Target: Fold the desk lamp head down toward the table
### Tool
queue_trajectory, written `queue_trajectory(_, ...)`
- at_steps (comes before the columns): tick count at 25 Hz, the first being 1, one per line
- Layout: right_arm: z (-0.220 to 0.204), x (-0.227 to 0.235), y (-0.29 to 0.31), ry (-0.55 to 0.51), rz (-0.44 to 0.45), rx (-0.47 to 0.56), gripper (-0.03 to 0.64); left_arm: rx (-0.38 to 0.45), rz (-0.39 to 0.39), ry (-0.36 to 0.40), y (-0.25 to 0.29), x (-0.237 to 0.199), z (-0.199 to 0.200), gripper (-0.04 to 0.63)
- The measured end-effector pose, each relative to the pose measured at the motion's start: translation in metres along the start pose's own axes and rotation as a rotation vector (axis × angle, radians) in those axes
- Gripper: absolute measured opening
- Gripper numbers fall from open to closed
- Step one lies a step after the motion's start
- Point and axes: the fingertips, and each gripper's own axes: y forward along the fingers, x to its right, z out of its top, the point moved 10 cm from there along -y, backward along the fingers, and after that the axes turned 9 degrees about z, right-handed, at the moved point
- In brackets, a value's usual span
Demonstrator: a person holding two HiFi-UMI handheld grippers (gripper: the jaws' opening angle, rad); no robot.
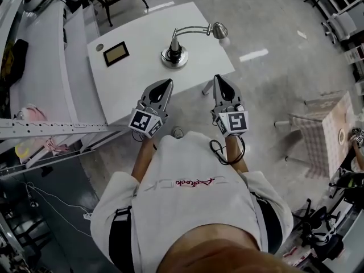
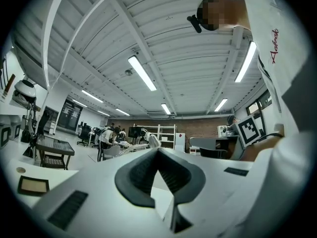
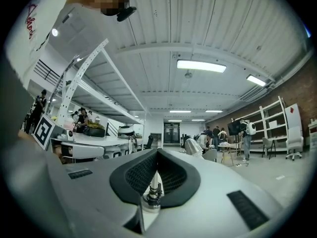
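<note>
White shirt (image 1: 193, 203) of the person fills the foreground. Past it, at the table's (image 1: 136, 90) near edge, the left gripper (image 1: 168, 84) and right gripper (image 1: 219, 79) both have jaws pressed together, empty and touching nothing. Beyond, mid-table, the desk lamp (image 1: 174, 54) stands upright. Its arm bends level toward the right edge, where the lamp head (image 1: 219, 30) tips slightly downward. In the right gripper view its base is hidden behind the jaws.
</note>
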Motion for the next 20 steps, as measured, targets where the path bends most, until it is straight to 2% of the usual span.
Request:
queue_trajectory(9, -0.012, 0.001, 0.016, 0.008, -0.062, -0.031, 0.021, -0.024, -0.057, -0.018, 0.017, -0.029, -0.008, -0.002)
queue_trajectory(20, -0.024, 0.022, 0.039, 0.019, -0.068, -0.04, 0.021, -0.062, -0.052, -0.009, 0.041, -0.048, -0.021, -0.003)
